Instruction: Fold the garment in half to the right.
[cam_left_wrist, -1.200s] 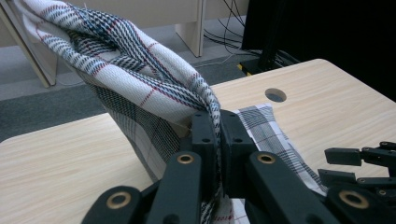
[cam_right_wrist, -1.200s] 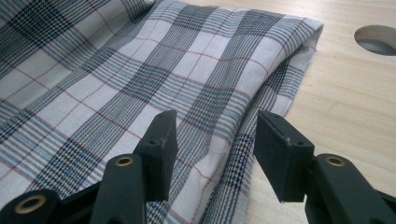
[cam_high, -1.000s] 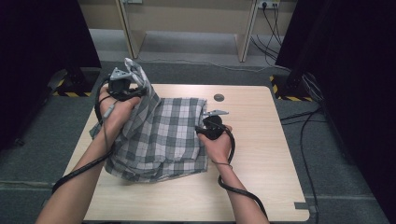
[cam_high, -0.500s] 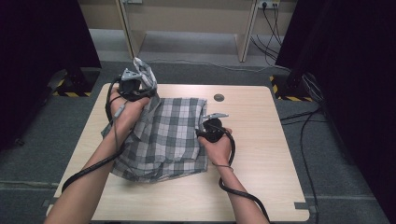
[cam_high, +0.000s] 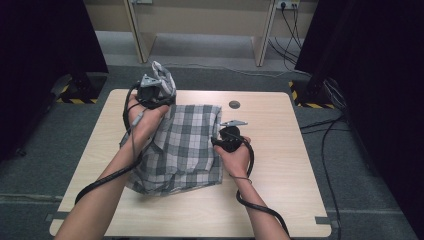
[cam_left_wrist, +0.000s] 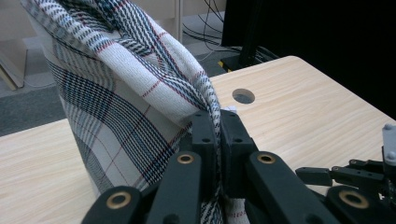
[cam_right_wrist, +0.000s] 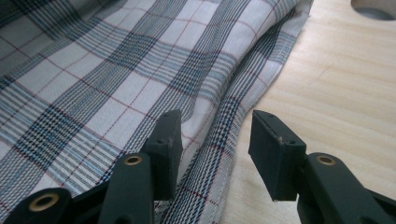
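A grey-and-white plaid cloth (cam_high: 187, 145) lies rumpled across the middle of the wooden table (cam_high: 280, 165). My left gripper (cam_high: 150, 92) is held over the table's far left edge, shut on a bunched corner of the cloth (cam_left_wrist: 116, 93) that it lifts into a peak. In the left gripper view the black jaws (cam_left_wrist: 219, 121) pinch the fabric fold between them. My right gripper (cam_high: 223, 131) sits low at the cloth's right edge. Its jaws (cam_right_wrist: 215, 135) stand open astride the hem (cam_right_wrist: 233, 116), with the pads apart from the fabric.
A round cable hole (cam_high: 234, 104) lies in the tabletop just beyond the cloth's far right corner. Bare wood stretches to the right of the cloth. Dark stands with yellow-black bases (cam_high: 310, 97) flank the table, and cables (cam_high: 330, 125) run over the floor.
My left gripper has carried the lifted cloth corner to the right along the far edge, drawing the cloth's left side in. The right gripper has stayed at the cloth's right edge.
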